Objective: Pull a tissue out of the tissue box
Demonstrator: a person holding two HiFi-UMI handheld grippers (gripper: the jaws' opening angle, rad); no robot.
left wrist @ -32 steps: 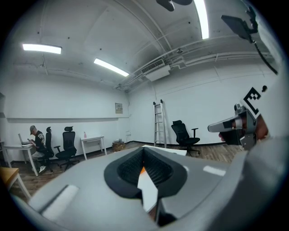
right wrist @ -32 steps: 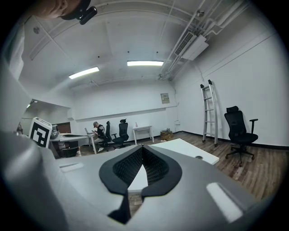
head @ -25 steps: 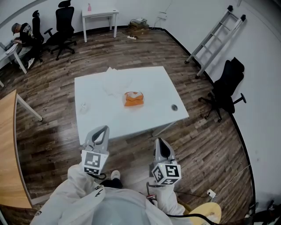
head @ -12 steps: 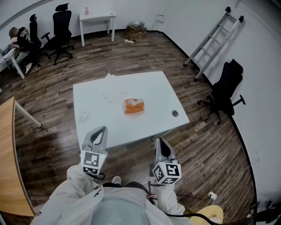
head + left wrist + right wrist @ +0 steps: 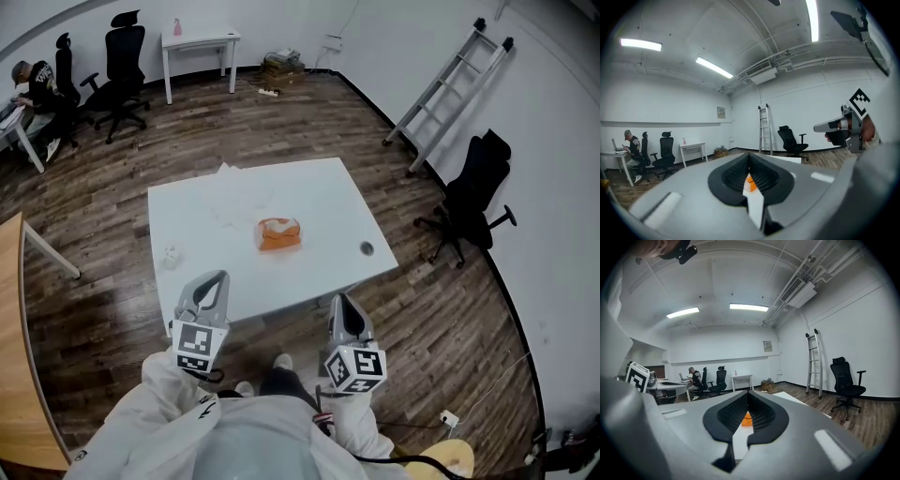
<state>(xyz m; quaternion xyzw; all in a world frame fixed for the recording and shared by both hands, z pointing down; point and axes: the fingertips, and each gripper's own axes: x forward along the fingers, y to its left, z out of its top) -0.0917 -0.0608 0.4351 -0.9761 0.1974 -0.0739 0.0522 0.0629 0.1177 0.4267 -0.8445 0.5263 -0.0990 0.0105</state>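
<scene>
Shut and empty on both sides: left claw (image 5: 749, 157) and right claw (image 5: 747, 395) with jaws pressed together, nothing between the pads, held about level before the body. Sighted past each pair of pads, well apart from both: the orange cardboard tissue box (image 5: 278, 235), pale at its top opening, near the middle of the white square bench (image 5: 319, 199). Could go wrong from here: arriving with jaws closed and shoving the light box across the smooth top; pinching cardboard rather than tissue; lifting the whole box with the sheet for want of a steadying claw. Also on the bench: a small dark round thing (image 5: 366, 248) near the right edge, a small pale object (image 5: 171, 253) at the left, what look like loose white sheets (image 5: 230, 186) at the far corner. Around it: dark wood-plank floor (image 5: 112, 281), a grey ladder (image 5: 441, 89) against the white wall, a black office chair (image 5: 473, 197).
</scene>
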